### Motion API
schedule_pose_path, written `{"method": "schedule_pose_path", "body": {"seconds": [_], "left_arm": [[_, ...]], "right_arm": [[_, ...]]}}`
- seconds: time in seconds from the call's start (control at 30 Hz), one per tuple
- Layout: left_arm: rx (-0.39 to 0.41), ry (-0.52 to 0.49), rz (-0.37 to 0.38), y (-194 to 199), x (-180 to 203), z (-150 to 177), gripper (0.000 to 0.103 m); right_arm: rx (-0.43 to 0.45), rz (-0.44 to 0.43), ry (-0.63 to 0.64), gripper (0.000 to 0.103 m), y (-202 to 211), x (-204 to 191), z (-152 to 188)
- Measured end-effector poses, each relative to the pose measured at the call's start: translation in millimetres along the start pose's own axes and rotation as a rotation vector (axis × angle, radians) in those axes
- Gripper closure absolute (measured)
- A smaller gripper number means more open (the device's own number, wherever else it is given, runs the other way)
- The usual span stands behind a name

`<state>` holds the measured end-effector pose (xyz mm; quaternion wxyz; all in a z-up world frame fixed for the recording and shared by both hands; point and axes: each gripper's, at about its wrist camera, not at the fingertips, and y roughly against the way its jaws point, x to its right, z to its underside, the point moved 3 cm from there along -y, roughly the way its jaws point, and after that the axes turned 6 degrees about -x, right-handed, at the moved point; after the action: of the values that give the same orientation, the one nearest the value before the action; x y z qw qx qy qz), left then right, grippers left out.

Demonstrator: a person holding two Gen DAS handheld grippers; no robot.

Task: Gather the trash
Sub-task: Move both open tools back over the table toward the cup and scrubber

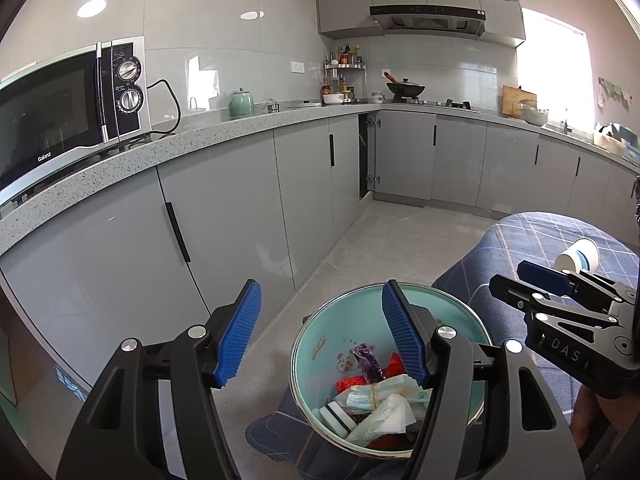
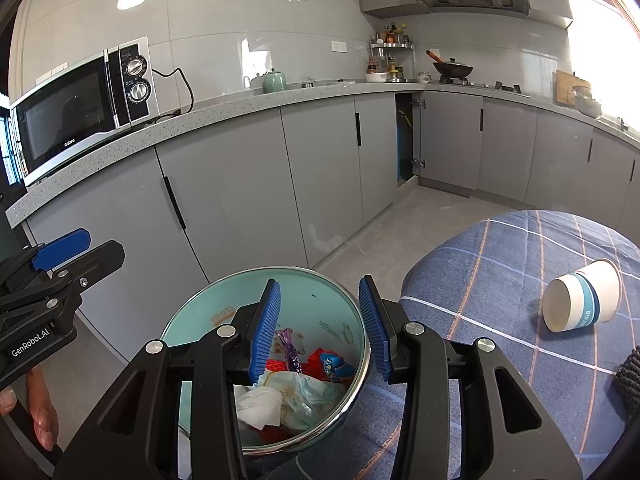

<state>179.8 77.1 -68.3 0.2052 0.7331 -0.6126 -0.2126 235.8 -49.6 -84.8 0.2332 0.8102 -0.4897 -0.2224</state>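
Note:
A teal trash bin (image 1: 452, 312) (image 2: 320, 292) with a metal rim stands on the floor by the table and holds wrappers, tissue (image 1: 390, 414) (image 2: 260, 404) and red scraps. My left gripper (image 1: 320, 332) is open and empty above the bin's left side. My right gripper (image 2: 320, 328) is open and empty over the bin mouth; it also shows in the left wrist view (image 1: 540, 280). A white paper cup with a blue band (image 2: 582, 296) (image 1: 578, 256) lies on its side on the table, to the right of both grippers.
The table has a blue plaid cloth (image 2: 500, 264) (image 1: 516, 240). Grey cabinets (image 2: 224, 200) run along the left and back under a speckled counter (image 1: 224, 128) with a microwave (image 1: 72, 100). One corner cabinet door (image 2: 404, 140) stands open. A dark knitted thing (image 2: 630, 376) sits at the right edge.

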Motion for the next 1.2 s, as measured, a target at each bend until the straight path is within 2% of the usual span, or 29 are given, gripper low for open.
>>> {"method": "schedule_pose_path", "body": {"seconds": [0.27, 0.4, 0.67, 0.8, 1.0, 1.2], "left_arm": [[0.002, 0.000, -0.001, 1, 0, 0, 0.039], [0.008, 0.000, -0.007, 1, 0, 0, 0.030], [0.000, -0.011, -0.002, -1, 8, 2, 0.027], [-0.003, -0.022, 0.008, -3, 18, 3, 0.019], [-0.009, -0.052, 0.049, -7, 42, -3, 0.017], [-0.008, -0.124, 0.117, -10, 91, -7, 0.015]], "right_arm": [[0.010, 0.000, 0.004, 0.058, 5, -3, -1], [0.012, 0.002, 0.003, 0.057, 7, -2, 0], [0.014, 0.027, -0.001, 0.054, 17, 8, 9], [0.017, 0.044, -0.007, 0.049, 24, 17, 12], [0.020, 0.095, -0.013, 0.048, 39, 40, 20], [0.009, 0.165, -0.056, 0.048, 58, 83, 32]]}}
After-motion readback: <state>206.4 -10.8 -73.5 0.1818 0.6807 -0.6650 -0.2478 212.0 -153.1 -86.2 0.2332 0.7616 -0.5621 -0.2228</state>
